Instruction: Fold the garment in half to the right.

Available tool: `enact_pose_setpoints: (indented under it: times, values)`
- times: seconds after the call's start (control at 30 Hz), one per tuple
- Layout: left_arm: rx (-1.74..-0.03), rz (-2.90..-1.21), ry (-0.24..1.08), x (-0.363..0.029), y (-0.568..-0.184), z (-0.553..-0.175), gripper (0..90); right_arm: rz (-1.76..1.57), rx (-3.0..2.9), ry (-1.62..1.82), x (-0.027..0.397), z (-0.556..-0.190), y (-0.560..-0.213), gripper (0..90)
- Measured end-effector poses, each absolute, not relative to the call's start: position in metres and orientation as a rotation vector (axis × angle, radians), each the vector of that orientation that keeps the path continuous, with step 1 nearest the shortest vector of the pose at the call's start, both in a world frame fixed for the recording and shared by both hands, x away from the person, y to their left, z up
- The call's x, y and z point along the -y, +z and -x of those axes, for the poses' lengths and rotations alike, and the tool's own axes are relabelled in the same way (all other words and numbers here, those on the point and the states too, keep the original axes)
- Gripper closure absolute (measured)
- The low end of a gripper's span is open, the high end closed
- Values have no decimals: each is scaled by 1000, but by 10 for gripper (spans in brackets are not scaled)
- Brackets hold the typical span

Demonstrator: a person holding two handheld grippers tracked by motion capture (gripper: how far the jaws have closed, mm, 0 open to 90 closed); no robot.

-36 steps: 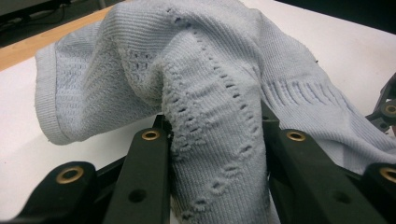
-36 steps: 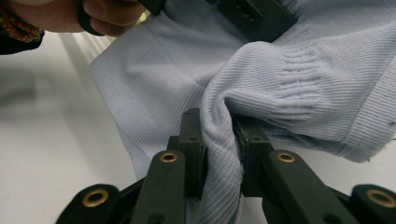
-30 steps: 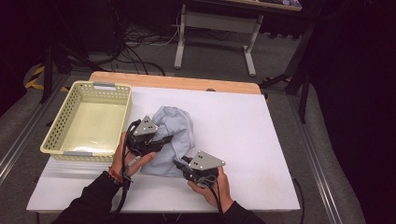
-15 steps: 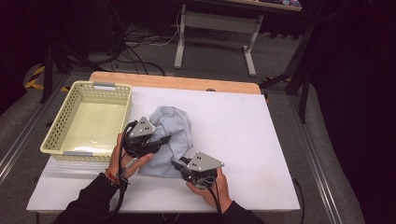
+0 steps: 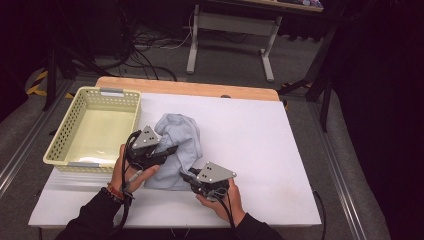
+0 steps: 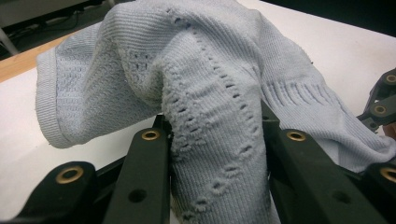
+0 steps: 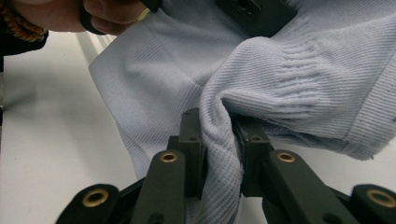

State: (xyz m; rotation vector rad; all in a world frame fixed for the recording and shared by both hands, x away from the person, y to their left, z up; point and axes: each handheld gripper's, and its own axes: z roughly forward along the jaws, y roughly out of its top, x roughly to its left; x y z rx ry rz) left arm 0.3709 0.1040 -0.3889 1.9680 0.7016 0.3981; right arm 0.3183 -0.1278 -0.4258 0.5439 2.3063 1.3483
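1. We see a pale blue knit garment (image 5: 176, 150) bunched on the white table (image 5: 260, 135), just right of the yellow basket (image 5: 65, 132), which it does not touch
2. Left claw (image 5: 167, 150) pinches a thick fold of the knit; in the left gripper view the fabric (image 6: 210, 140) fills the gap between the jaws and drapes over them
3. Right claw (image 5: 189, 176) pinches a thinner fold at the near edge; in the right gripper view the cloth (image 7: 219, 140) is squeezed flat between the two pads
4. Step in hand, as we judge it: both claws have a hold and the garment is to be lifted or spread, perhaps for folding or for the basket
5. To do it well we would keep both pinches firm, raise the two hands together, then draw them apart so the bunch opens without slipping; the left bite is bulky and may shed layers
6. Orientation: the heap runs from near edge to far, leaning a little left; a ribbed hem or cuff (image 6: 49, 100) shows in the left gripper view. Which end is neck or hem we cannot tell
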Motion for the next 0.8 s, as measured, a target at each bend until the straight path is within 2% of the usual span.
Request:
enact_pose_setpoints:
  times: [0.8]
  values:
    - [-720,-1936,436,-116,-375,-367,677,-508,-2297,1375,118,-323,-416,759]
